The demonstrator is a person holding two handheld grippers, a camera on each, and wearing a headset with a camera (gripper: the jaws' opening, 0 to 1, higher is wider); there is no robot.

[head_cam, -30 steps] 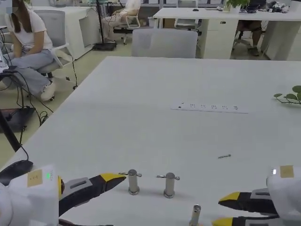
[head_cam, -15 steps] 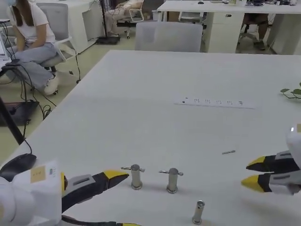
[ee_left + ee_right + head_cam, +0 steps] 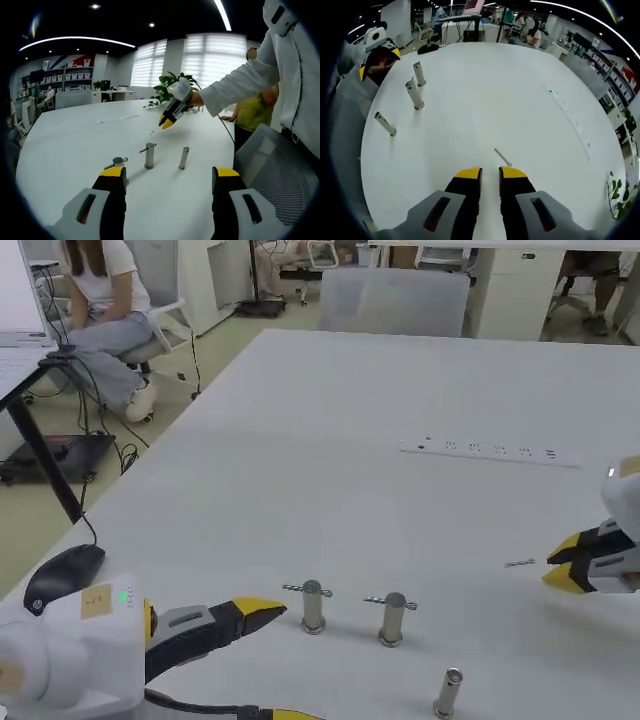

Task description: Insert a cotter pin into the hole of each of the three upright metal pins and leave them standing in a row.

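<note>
Three upright metal pins stand near the table's front edge. The left pin [image 3: 313, 606] and the middle pin [image 3: 391, 618] each carry a cotter pin through the top. The third pin [image 3: 448, 692], nearer and to the right, has a bare hole. A loose cotter pin [image 3: 520, 563] lies flat on the table to the right. My right gripper [image 3: 566, 562] hovers just right of it, jaws a little apart and empty; in the right gripper view the cotter pin [image 3: 502, 156] lies just ahead of the gripper [image 3: 490, 174]. My left gripper [image 3: 170, 172] is wide open, left of the pins.
A white power strip [image 3: 490, 451] lies farther back on the table. A grey chair [image 3: 395, 302] stands at the far edge. A black mouse [image 3: 62, 578] rests on the floor-side left, and a seated person [image 3: 105, 300] is beyond it. A plant [image 3: 172, 85] is at the right.
My right gripper has moved away from the bare pin, farther out and to the right, up to the loose cotter pin. The left gripper has stayed beside the left pin. The head view has shifted.
</note>
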